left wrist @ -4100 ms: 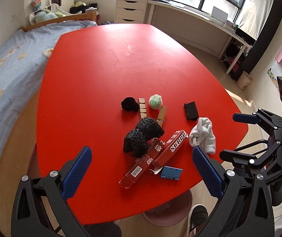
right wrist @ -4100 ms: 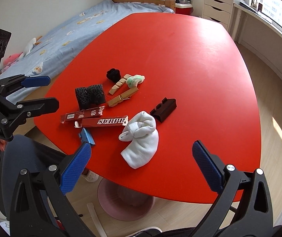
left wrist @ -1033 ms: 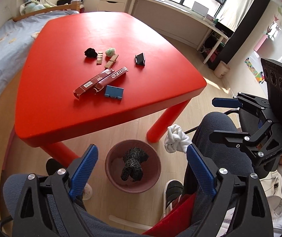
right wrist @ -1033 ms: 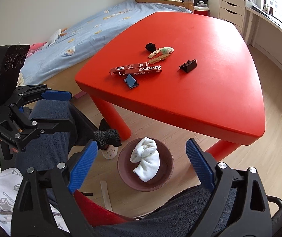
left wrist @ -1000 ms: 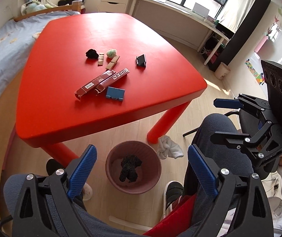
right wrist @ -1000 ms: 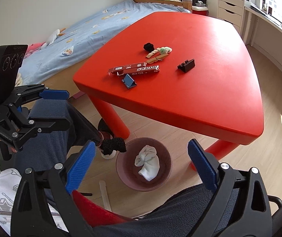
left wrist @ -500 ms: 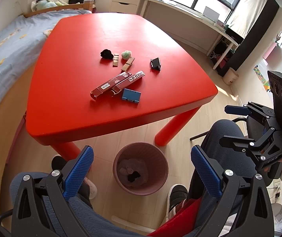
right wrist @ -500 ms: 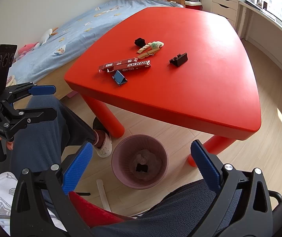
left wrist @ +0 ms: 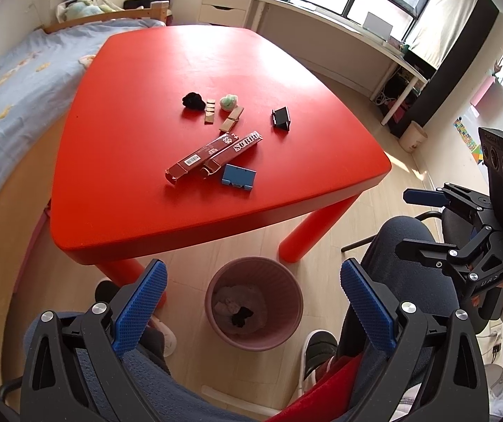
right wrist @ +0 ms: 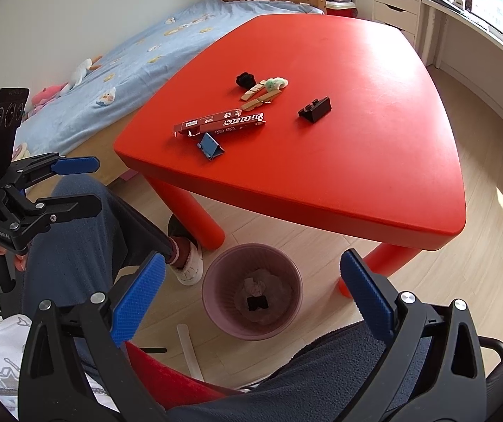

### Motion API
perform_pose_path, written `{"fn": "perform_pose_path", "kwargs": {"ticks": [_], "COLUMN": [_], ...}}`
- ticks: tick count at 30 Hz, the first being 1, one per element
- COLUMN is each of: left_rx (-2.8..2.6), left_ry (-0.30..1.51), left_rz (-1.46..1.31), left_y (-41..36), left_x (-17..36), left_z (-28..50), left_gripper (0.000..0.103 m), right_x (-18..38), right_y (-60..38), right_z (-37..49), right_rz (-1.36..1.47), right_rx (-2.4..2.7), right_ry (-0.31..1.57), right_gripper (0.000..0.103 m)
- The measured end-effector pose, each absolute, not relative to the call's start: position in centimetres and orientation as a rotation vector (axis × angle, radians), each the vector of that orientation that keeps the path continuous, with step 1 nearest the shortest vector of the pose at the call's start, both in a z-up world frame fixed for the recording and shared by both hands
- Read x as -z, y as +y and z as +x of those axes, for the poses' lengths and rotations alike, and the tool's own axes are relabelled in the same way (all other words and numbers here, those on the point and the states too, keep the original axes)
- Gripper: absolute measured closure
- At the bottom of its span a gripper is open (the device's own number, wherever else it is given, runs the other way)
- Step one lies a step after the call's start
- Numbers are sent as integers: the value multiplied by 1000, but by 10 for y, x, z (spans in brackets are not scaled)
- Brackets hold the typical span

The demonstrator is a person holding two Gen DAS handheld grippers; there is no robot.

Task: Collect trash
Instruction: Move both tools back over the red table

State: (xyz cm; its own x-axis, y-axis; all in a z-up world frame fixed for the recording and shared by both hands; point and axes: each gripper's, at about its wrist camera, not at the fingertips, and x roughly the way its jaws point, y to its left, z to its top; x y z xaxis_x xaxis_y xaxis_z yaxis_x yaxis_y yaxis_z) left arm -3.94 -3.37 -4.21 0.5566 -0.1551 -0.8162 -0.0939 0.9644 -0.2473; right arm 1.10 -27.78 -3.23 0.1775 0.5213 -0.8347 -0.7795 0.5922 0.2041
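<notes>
A pink bin [left wrist: 279, 285] stands on the floor under the red table's [left wrist: 138, 207] near edge, with a white cloth [left wrist: 228, 302] and a black wad [left wrist: 242, 313] inside; it also shows in the right wrist view [right wrist: 286, 281]. On the table lie a dark red carton [left wrist: 212, 153], a blue piece [left wrist: 238, 176], a black piece [left wrist: 281, 117], wooden clips [left wrist: 232, 121], a green ball [left wrist: 229, 102] and a black ball [left wrist: 193, 101]. My left gripper [left wrist: 253, 304] and my right gripper [right wrist: 253, 297] both hang open and empty above the bin.
A bed [left wrist: 1, 81] with a blue cover runs along the table's left side. The person's legs [left wrist: 406, 274] and shoes [left wrist: 318, 346] flank the bin. A desk [left wrist: 339, 38] and white drawers [left wrist: 226, 0] stand by the far windows.
The black netted wad and the white cloth went from the table into the bin. Both grippers have since risen above the bin, open and empty.
</notes>
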Motion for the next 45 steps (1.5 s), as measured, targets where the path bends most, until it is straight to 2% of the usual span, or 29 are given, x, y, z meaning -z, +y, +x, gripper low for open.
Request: {"fn": "perform_pose_path", "kwargs": {"ticks": [25, 38, 45], "left_rx": [33, 37, 54], "left_ry": [936, 968, 1022], "left_rz": [-244, -241, -234], "left_y": [2, 35, 45], "left_x": [16, 16, 34], "left_z": [14, 82, 120], "left_gripper": [8, 8, 8], "right_x": [5, 21, 39], "right_y": [-237, -203, -183], "right_z": [63, 122, 145], "right_rz": [-383, -507, -617], "right_rx": [-1009, -1095, -1153], "right_ry": [961, 946, 948], "right_gripper": [5, 5, 5]}}
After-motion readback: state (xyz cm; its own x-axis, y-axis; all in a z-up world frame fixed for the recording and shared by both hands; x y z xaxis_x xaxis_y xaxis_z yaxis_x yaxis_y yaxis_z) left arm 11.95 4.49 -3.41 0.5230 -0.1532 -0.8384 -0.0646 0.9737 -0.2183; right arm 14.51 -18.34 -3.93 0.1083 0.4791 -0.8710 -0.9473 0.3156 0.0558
